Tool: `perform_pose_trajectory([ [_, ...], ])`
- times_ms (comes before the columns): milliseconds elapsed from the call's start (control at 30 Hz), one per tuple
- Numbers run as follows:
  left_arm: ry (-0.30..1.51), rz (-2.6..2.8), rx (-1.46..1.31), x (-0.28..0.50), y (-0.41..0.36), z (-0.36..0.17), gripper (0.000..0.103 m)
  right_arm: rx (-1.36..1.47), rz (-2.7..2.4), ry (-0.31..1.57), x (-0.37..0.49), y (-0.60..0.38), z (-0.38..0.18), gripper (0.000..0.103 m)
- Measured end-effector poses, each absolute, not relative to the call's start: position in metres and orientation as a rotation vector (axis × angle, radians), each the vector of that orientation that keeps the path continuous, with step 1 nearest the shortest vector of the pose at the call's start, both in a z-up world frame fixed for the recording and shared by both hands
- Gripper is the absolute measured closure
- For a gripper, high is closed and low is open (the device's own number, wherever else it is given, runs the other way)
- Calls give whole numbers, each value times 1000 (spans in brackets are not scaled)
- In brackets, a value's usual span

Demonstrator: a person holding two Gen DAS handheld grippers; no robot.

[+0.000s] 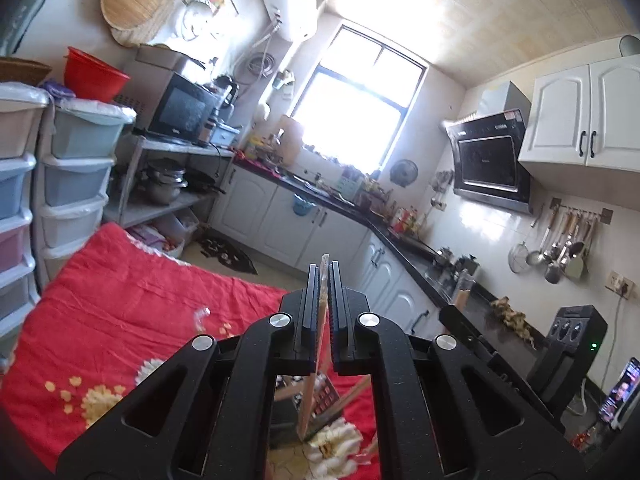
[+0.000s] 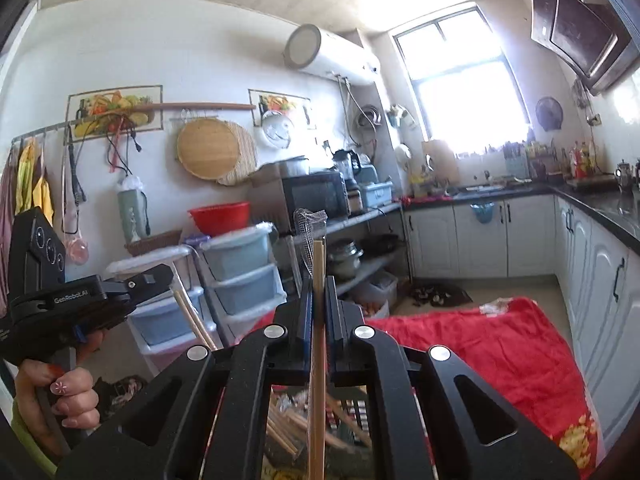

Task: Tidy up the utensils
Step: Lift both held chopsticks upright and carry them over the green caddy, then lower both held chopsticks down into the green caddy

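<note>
My left gripper (image 1: 323, 276) is shut on a pale wooden chopstick (image 1: 309, 396) in a clear wrapper, which runs up between the pads and pokes out past the tips. My right gripper (image 2: 318, 284) is shut on another wooden chopstick (image 2: 319, 260) standing upright, with a crumpled clear wrapper (image 2: 310, 224) at its top. Both are raised above a heap of loose chopsticks (image 2: 288, 428) and a dark box seen through the gap under the jaws. In the right wrist view a hand (image 2: 68, 392) holds the left gripper (image 2: 160, 274) at the left.
A red flowered cloth (image 1: 140, 292) covers the surface below. Stacked plastic drawers (image 1: 76, 184) stand to the left of it. A black-topped counter (image 1: 400, 240) with white cabinets runs along the right, and utensils hang on the wall (image 1: 560, 248). A phone (image 1: 622, 388) stands at the far right.
</note>
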State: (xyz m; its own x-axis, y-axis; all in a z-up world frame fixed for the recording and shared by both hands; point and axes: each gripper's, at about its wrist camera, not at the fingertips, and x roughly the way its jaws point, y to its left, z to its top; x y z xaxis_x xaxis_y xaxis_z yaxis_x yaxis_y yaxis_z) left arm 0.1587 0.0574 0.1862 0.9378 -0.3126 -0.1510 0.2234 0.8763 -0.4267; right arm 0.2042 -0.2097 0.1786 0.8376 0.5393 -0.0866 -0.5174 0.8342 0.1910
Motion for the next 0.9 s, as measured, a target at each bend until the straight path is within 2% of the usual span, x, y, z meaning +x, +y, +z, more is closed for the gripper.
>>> perform_pose_trajectory([
  [467,167,-199,-415,169,51,175,101,135,458,-59,218,-201,174,98],
  [900,140,-177,-401,174,41,161,101,80,382,-58,243,-182,135,97],
])
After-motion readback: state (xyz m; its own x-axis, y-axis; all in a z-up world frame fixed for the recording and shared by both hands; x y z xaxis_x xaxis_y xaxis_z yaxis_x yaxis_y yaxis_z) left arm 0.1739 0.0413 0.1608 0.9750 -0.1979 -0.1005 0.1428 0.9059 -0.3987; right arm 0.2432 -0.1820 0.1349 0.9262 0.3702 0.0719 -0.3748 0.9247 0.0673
